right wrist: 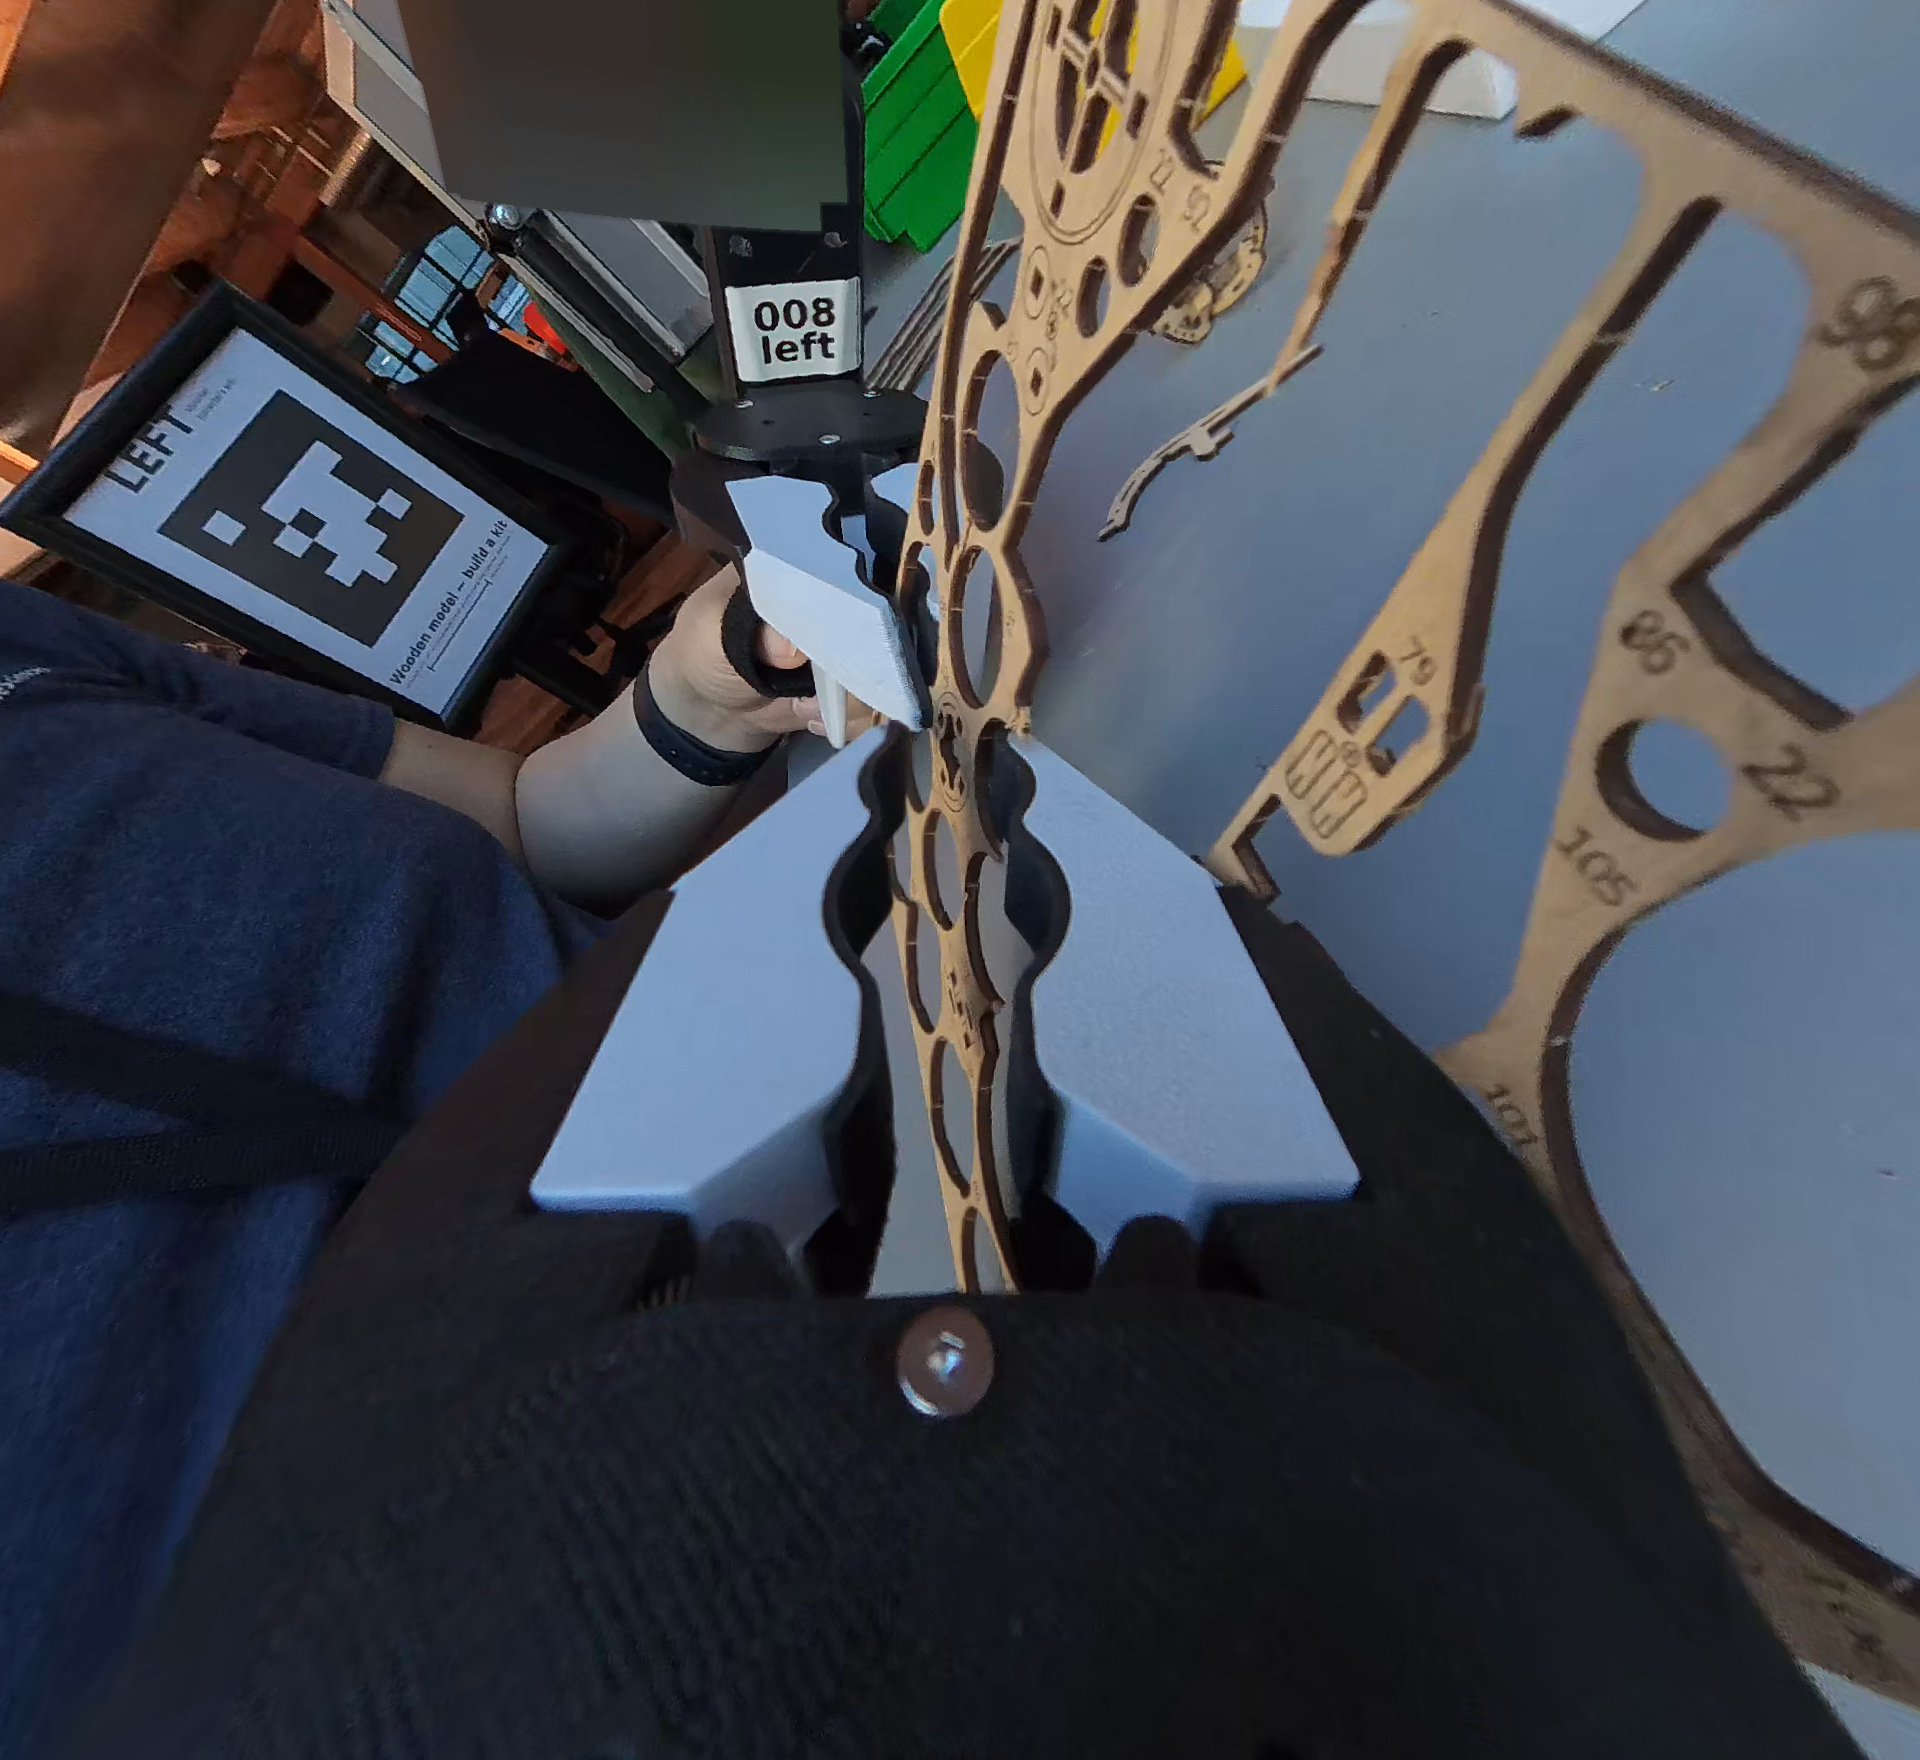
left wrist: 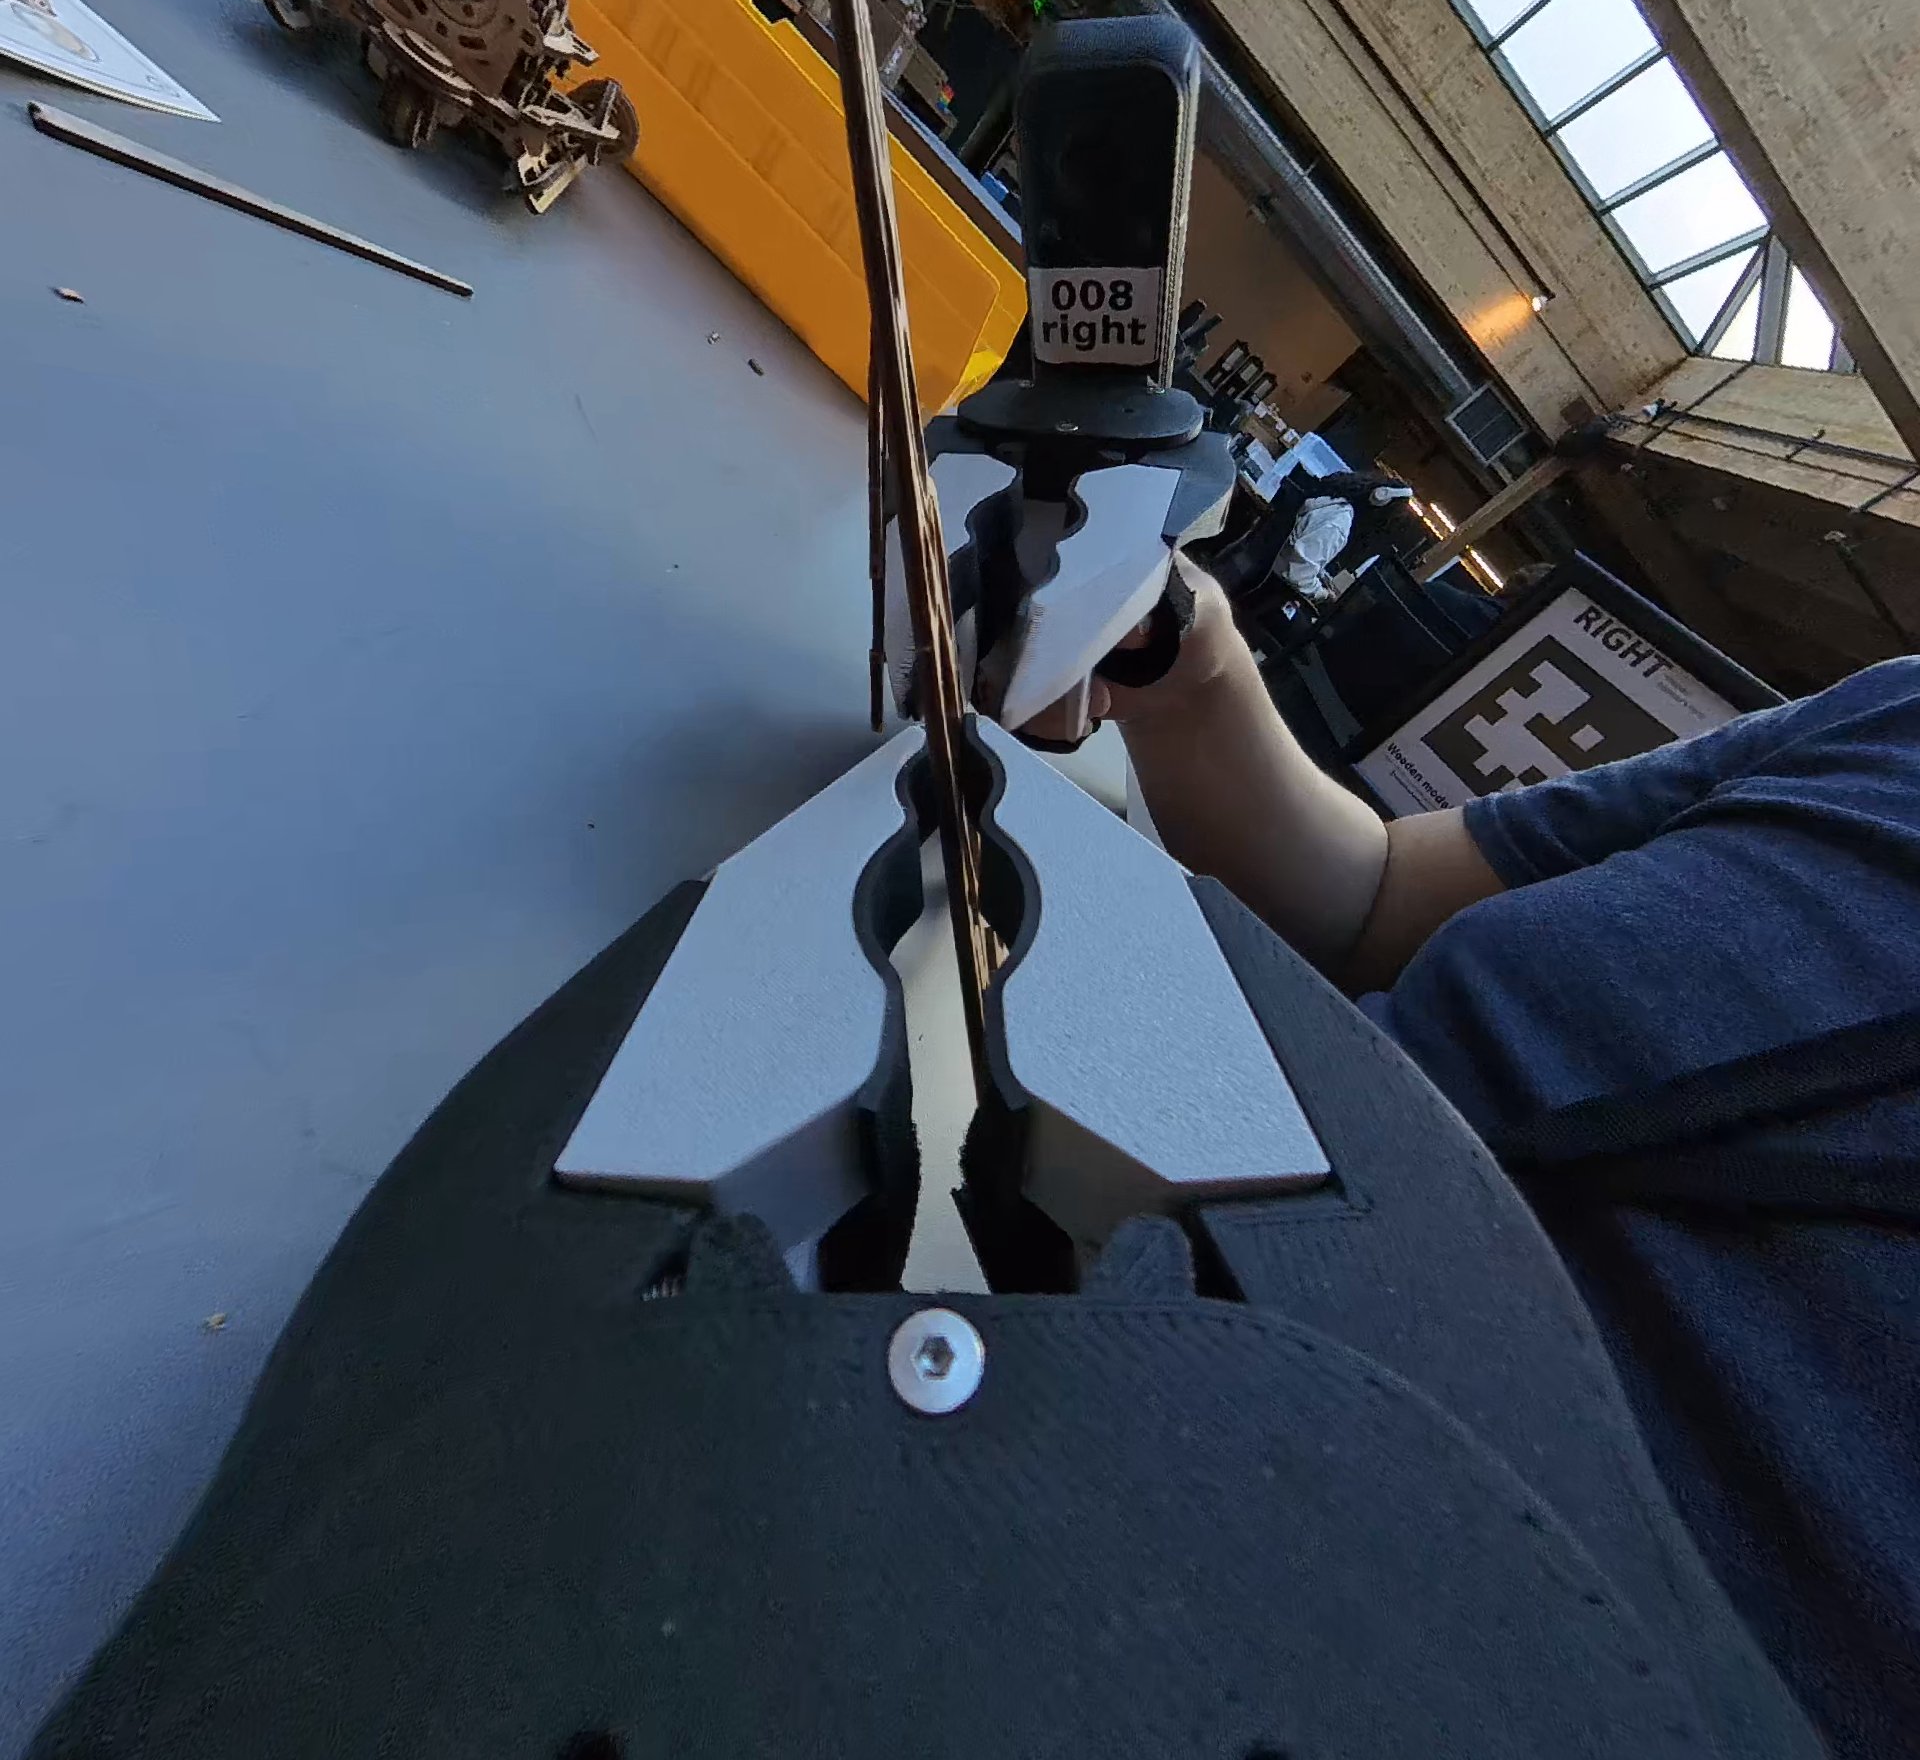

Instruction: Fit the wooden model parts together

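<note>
A thin laser-cut wooden sheet [right wrist: 1621, 702] with numbered parts and cut-outs is held upright above the grey table [left wrist: 312, 671]. In the left wrist view it shows edge-on [left wrist: 883, 256]. My left gripper [left wrist: 951, 739] is shut on the sheet's lower strip; in the right wrist view [right wrist: 914, 671] its finger presses on the sheet. My right gripper [right wrist: 954, 742] faces it from the other side, with the same strip between its fingers. The pads stand slightly off the wood, so it is open. It also shows in the left wrist view [left wrist: 945, 671].
A part-built wooden model [left wrist: 457, 17] stands at the far left beside a yellow bin [left wrist: 748, 141]. A long wooden strip [left wrist: 239, 193] and a paper sheet [left wrist: 62, 37] lie on the table. A loose curved wooden piece [right wrist: 1195, 453] lies beyond the sheet. A person's arms are close by. Only a small space, under 4 cm, lies between the two pairs of fingers.
</note>
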A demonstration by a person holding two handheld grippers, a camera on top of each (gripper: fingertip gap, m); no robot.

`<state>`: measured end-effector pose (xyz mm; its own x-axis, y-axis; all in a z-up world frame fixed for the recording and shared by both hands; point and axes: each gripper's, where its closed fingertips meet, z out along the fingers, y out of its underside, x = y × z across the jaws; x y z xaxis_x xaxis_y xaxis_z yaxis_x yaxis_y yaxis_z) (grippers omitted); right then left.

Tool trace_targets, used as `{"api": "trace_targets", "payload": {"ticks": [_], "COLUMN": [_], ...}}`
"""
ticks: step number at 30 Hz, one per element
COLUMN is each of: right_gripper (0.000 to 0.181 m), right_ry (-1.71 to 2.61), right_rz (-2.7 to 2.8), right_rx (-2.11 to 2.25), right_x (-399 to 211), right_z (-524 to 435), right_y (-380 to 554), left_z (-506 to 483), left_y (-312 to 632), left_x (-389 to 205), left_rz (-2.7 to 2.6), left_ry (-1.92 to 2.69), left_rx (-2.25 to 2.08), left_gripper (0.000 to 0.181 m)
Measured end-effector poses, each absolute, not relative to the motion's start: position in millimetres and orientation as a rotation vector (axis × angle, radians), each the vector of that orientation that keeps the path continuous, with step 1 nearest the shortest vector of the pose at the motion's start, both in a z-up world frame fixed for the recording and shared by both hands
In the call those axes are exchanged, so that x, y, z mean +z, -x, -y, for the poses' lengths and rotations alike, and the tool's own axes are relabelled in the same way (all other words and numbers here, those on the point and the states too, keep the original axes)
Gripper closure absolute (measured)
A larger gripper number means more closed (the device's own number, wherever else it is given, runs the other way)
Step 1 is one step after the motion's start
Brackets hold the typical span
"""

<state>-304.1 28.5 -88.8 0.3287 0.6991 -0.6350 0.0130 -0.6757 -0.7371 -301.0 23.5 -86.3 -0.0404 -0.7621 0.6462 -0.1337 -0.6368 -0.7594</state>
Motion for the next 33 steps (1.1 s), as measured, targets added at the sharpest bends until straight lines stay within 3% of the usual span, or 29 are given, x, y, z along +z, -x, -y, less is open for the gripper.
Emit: {"api": "trace_targets", "payload": {"ticks": [33], "right_gripper": [0.172], "right_ry": [1.998], "right_rz": [0.677], "right_rx": [1.248], "right_x": [-99.5], "right_z": [-30.4], "right_y": [301.6], "left_z": [-23.1], "left_y": [296.6], "left_x": [-94.2], "left_rz": [-0.936], "left_ry": [1.820], "left_rx": [-1.701], "left_gripper": [0.181]}}
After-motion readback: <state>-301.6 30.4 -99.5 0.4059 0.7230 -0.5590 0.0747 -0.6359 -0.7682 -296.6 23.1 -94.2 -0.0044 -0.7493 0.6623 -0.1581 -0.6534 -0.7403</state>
